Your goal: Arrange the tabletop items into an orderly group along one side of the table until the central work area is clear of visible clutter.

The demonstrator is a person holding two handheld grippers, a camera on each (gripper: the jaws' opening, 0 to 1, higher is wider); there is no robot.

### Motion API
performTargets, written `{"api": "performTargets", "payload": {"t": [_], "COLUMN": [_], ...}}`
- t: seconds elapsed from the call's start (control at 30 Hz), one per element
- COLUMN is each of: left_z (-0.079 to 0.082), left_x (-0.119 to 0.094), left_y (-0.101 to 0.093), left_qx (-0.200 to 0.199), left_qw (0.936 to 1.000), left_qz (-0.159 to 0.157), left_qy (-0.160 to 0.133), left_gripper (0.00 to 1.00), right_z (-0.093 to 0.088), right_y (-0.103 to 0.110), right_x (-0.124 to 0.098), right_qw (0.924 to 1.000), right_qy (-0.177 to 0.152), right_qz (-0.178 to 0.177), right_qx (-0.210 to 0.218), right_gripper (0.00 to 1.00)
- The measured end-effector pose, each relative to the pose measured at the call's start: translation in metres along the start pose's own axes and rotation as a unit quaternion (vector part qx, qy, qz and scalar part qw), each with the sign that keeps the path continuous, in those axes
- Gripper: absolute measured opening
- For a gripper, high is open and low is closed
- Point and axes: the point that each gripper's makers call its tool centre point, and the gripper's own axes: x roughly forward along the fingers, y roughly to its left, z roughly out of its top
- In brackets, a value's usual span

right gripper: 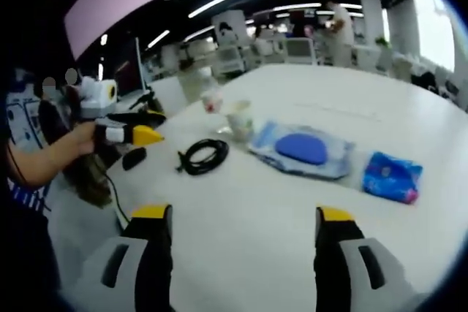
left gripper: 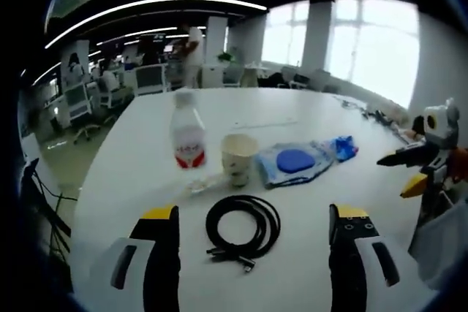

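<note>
Coiled black cable (left gripper: 243, 228) lay flat on the white counter (left gripper: 307, 210), dead ahead between the jaws of the wide-open, empty left hand-held gripper (left gripper: 254, 253), nearer than the equally wide, empty right hand-held gripper (right gripper: 244, 253).

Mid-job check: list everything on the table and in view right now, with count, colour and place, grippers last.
Plastic bottle: 1, clear with red label, upright beside the cup.
Paper cup: 1, pale, upright behind the cable.
Coiled cable: 1, black, nearest the left gripper.
Wet-wipes pack: 1, light blue with dark blue lid, flat beside the cup.
Small packet: 1, blue, beyond the wipes pack.
Table: 1, white.
Office chairs: several, white, background.
Left gripper: black, yellow-tipped jaws apart, empty.
Right gripper: same, jaws apart, empty.
</note>
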Motion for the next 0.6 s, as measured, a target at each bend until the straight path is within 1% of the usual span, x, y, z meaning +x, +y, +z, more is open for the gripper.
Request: {"api": "performTargets", "payload": {"t": [0.13, 0.2, 0.27, 0.43, 0.5, 0.6], "left_z": [-0.006, -0.009, -0.011, -0.017, -0.019, -0.024], "left_x": [-0.001, 0.001, 0.001, 0.007, 0.009, 0.012], "left_y": [0.009, 0.013, 0.016, 0.025, 0.029, 0.032], "left_qx": [-0.01, -0.008, -0.008, -0.013, -0.021, -0.027], "left_qw": [0.9999, 0.9999, 0.9998, 0.9997, 0.9995, 0.9993], "left_qz": [0.006, 0.01, 0.014, 0.018, 0.019, 0.022], "left_qy": [0.002, 0.009, 0.008, 0.011, 0.011, 0.014], "left_gripper": [0.79, 0.77, 0.74, 0.7, 0.68, 0.65], "right_z": [0.004, 0.006, 0.006, 0.007, 0.007, 0.004], "right_y": [0.008, 0.011, 0.014, 0.02, 0.021, 0.025], "right_x": [0.008, 0.012, 0.017, 0.028, 0.032, 0.041], "right_qw": [0.9999, 0.9999, 0.9998, 0.9998, 0.9997, 0.9997], "right_qy": [-0.011, -0.014, -0.015, -0.014, -0.016, -0.011], "right_qz": [0.005, 0.008, 0.01, 0.014, 0.016, 0.021], "right_qx": [-0.002, 0.0, 0.001, 0.003, 0.003, 0.002], "right_gripper": [0.7, 0.68, 0.67, 0.64, 0.62, 0.6]}}
